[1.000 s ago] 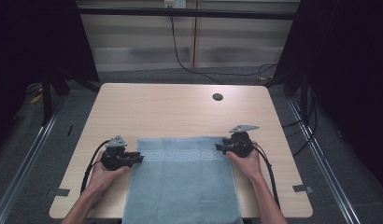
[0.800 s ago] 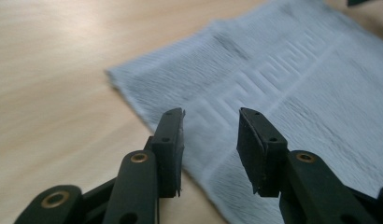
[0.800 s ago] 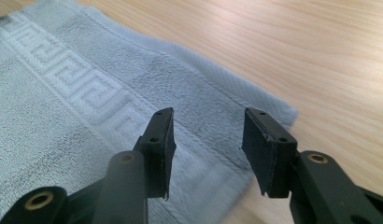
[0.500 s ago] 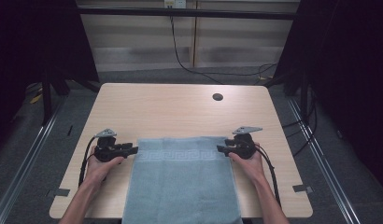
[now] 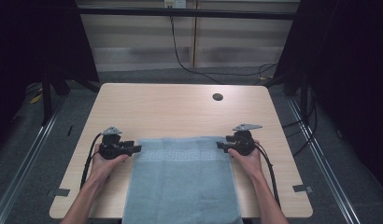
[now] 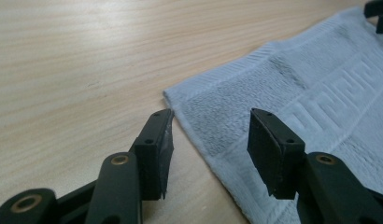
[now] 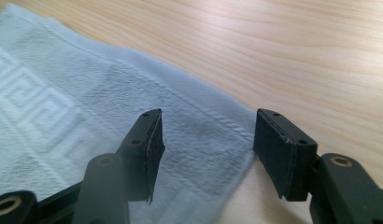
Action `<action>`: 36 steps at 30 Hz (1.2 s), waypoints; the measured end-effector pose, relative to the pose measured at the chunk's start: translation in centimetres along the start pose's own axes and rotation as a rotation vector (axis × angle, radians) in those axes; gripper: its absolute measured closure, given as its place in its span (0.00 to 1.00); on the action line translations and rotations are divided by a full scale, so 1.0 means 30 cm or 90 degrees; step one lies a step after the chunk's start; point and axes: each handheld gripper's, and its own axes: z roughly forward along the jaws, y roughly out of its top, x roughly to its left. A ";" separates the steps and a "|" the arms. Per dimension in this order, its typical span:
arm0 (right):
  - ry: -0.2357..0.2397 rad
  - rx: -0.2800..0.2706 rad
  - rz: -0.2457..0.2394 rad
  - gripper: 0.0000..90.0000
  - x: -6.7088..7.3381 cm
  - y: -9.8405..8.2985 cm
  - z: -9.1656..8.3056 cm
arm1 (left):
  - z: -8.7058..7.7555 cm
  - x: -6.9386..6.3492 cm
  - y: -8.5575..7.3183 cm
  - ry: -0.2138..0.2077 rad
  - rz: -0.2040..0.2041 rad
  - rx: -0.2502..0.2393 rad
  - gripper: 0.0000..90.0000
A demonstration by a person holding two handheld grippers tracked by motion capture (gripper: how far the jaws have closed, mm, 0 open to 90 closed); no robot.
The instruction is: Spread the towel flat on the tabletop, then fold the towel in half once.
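Towel (image 5: 182, 179), pale blue, lies flat on the table (image 5: 171, 112), its near end hanging over the edge. Left gripper (image 5: 133, 148) and right gripper (image 5: 221, 145), jaws apart, flank its far corners. Likely next: straddle and pinch each corner.

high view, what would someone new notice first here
A light blue towel with a key-pattern band lies flat on the near half of the wooden table, its near end hanging over the edge. At its two far corners sit the left gripper and the right gripper, both open, each straddling a corner. A small dark hole marks the far side of the table.
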 end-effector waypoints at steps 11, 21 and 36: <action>-0.051 0.014 -0.050 0.56 0.028 -0.001 0.017 | 0.022 -0.052 -0.004 0.020 0.100 0.010 0.68; -0.005 0.009 -0.039 0.92 0.047 0.002 0.024 | 0.026 -0.042 -0.004 -0.011 0.076 0.012 0.95; 0.084 -0.062 0.030 0.94 0.015 0.059 -0.063 | -0.037 -0.063 0.068 -0.062 0.053 -0.070 0.96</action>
